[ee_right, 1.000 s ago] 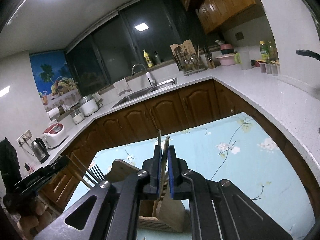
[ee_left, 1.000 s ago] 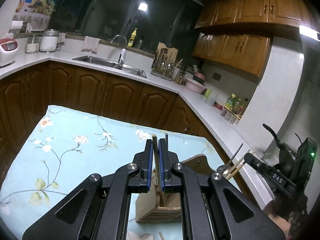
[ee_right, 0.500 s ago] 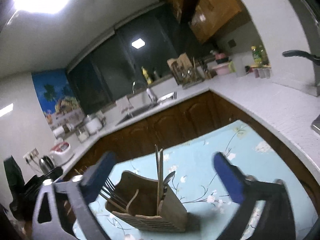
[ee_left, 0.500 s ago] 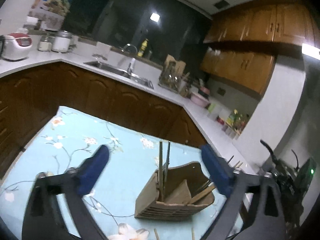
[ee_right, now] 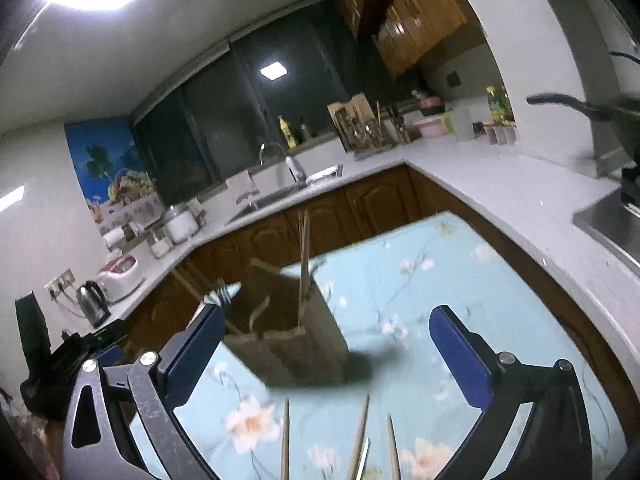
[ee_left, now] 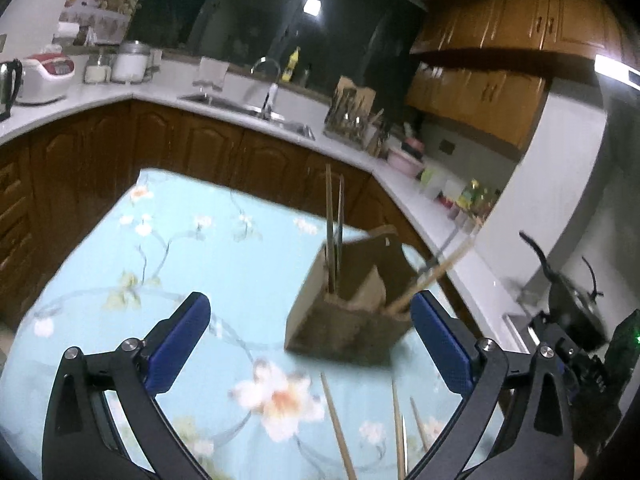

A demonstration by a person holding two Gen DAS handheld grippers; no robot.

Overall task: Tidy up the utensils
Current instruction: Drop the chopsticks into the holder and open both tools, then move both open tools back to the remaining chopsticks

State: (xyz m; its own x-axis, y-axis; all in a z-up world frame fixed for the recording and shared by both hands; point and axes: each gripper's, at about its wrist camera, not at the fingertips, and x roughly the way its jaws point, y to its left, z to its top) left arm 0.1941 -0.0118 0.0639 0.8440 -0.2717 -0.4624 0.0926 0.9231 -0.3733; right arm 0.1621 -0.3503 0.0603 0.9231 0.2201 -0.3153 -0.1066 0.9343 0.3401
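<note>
1. We hold both tongs wide open and empty: the left tongs [ee_left: 310, 346] and the right tongs [ee_right: 326, 354] each hang above the near part of the worktop [ee_left: 224, 264], which wears a pale blue floral cloth.

2. The wooden utensil holder [ee_left: 352, 304] stands upright on the worktop, toward its far right side in the left wrist view; the right wrist view shows the same holder [ee_right: 288, 340] just beyond our spread fingers.

3. What looks done: two upright chopsticks [ee_left: 334, 236] stand close together in one compartment, a fork [ee_right: 222, 294] pokes out of another, and a slanted pair of sticks [ee_left: 434, 272] leans out toward the right side of the holder. The blur keeps us from telling exactly which compartment holds which.

4. What is left: several loose chopsticks [ee_left: 338, 428] lie flat on the cloth between the holder and the near edge. In the right wrist view we count about three loose sticks [ee_right: 285, 440], with something thin and metallic among them that we cannot identify.

5. We judge the task partly done; the next step would likely be to lower one pair of tongs toward the near edge and pick up a loose stick.

6. The thin sticks lie flat, so a clean pinch may be fiddly.
</note>
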